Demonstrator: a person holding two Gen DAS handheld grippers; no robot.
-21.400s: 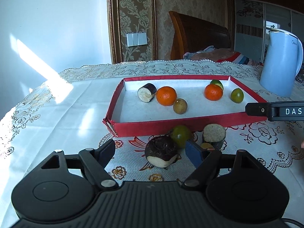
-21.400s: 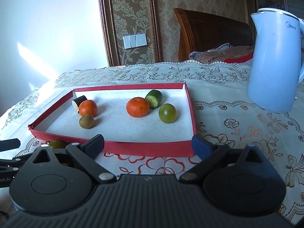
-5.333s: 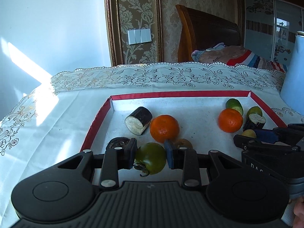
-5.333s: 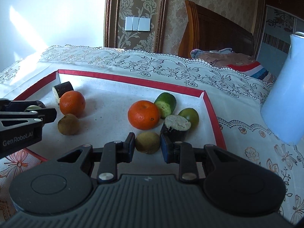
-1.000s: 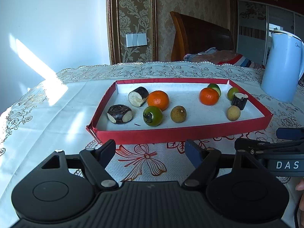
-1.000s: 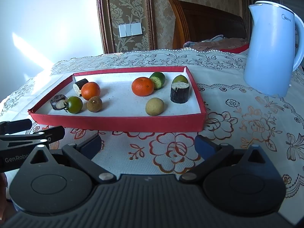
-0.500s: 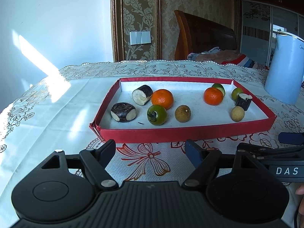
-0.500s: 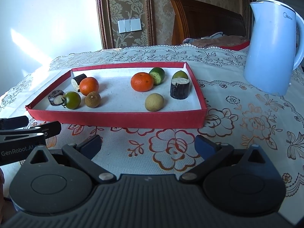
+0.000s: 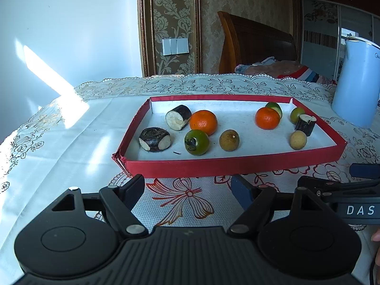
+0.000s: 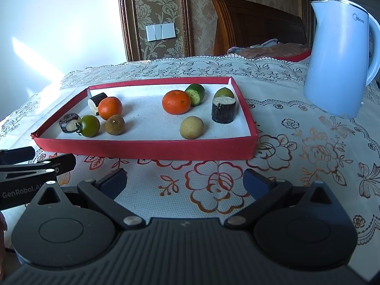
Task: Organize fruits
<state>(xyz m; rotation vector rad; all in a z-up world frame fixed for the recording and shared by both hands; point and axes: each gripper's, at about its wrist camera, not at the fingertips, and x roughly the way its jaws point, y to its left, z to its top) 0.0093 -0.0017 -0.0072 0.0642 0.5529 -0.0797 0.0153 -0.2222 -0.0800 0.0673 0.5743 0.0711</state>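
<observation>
**All the fruit lies in the red tray, both grippers empty in front of it**

The red tray (image 9: pixel 232 166) sits on a flowered tablecloth (image 10: pixel 213 190) and holds ten pieces in two groups. At its left end a dark round piece with pale cut patches (image 9: pixel 155 139) lies by the wall, a green fruit (image 9: pixel 196 142) just beside it and a brown fruit (image 9: pixel 229 140) a little further right. Behind them an orange (image 9: pixel 203 122) touches a dark cut chunk (image 9: pixel 178 117) that lies on its side, its pale face showing.

At the right end a second orange (image 10: pixel 176 102) sits against a cut green piece (image 10: pixel 195 94). A dark chunk (image 10: pixel 223 109) stands upright near the right wall, with a small green fruit (image 10: pixel 223 93) behind it and a pale yellow-brown fruit (image 10: pixel 191 127) in front.

The left gripper (image 9: pixel 187 188) hangs above the cloth before the tray's near wall, its fingers spread wide with nothing between them. The right gripper (image 10: pixel 185 182) hangs likewise, fingers wide and empty. A pale blue kettle (image 10: pixel 339 57) stands on the cloth to the right of the tray, well apart from it.
</observation>
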